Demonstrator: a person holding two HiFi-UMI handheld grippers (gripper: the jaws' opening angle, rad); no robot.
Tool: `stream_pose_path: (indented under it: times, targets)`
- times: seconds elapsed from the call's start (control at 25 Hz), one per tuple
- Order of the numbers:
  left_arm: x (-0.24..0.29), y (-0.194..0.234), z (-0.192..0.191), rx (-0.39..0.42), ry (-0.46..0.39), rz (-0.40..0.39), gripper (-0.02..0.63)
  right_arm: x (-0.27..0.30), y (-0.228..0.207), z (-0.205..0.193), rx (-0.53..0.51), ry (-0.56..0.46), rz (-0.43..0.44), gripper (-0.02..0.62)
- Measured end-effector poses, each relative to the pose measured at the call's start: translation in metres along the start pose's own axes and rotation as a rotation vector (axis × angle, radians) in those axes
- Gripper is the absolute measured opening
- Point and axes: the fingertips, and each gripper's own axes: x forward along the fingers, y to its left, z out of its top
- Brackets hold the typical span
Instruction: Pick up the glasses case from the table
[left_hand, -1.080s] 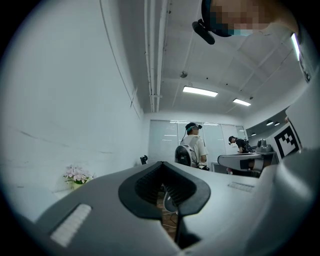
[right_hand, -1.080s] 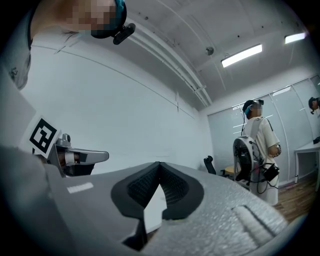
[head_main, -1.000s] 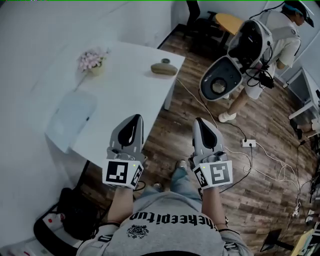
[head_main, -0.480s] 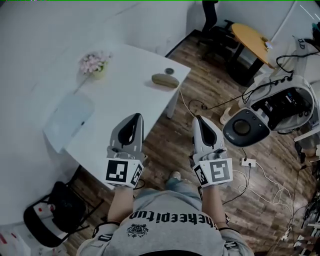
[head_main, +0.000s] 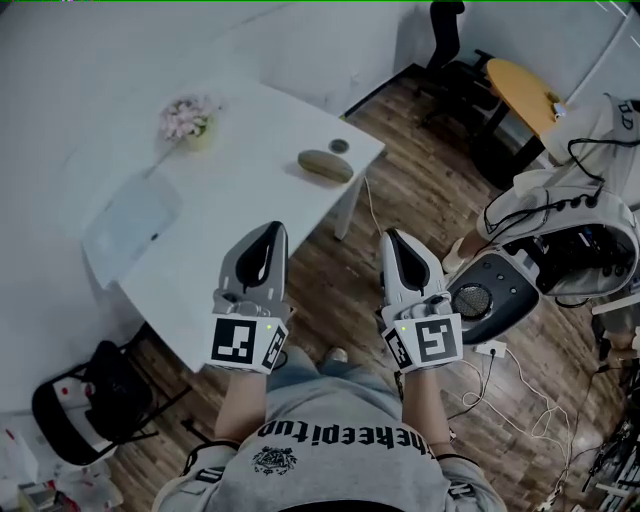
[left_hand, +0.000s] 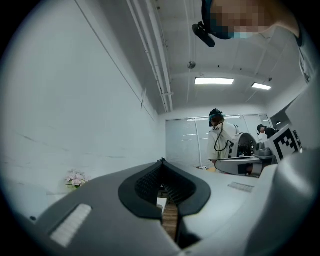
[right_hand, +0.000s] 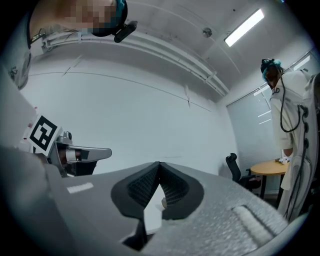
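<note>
Far left: one white rectangular table (head_main: 230, 200), one olive oval glasses case (head_main: 325, 166), one pink flower bunch (head_main: 187, 118). Near: two grey grippers, left gripper (head_main: 274, 232) and right gripper (head_main: 393, 238).

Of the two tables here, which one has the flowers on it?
The white table, the nearer one: the pink flowers stand on it, along with the olive glasses case. The round orange table farther off has no flowers.
</note>
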Motion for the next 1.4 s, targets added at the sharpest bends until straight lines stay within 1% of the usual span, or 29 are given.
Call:
stream_pose_path:
  times: [0.08,0.28,0.44,0.6,0.92,1.4]
  targets:
    - [0.010,0.001,0.000,0.008,0.012,0.011,0.018,0.010,-0.008,0.000,0.014,0.001,0.014,0.003]
    - [0.010,0.002,-0.004,0.019,0.026,0.051,0.018,0.014,-0.009,-0.010,0.032,0.009,0.051,0.003]
    - [0.029,0.009,-0.011,0.025,0.044,0.049,0.018,0.032,-0.015,-0.018,0.040,0.024,0.069,0.003]
    - [0.043,0.011,-0.020,0.012,0.046,0.047,0.018,0.041,-0.023,-0.030,0.036,0.045,0.073,0.003]
    - [0.090,0.032,-0.024,0.014,0.046,0.044,0.019,0.087,-0.045,-0.036,0.013,0.068,0.087,0.003]
    - [0.145,0.082,-0.035,0.013,0.045,0.063,0.018,0.165,-0.064,-0.058,-0.012,0.119,0.103,0.003]
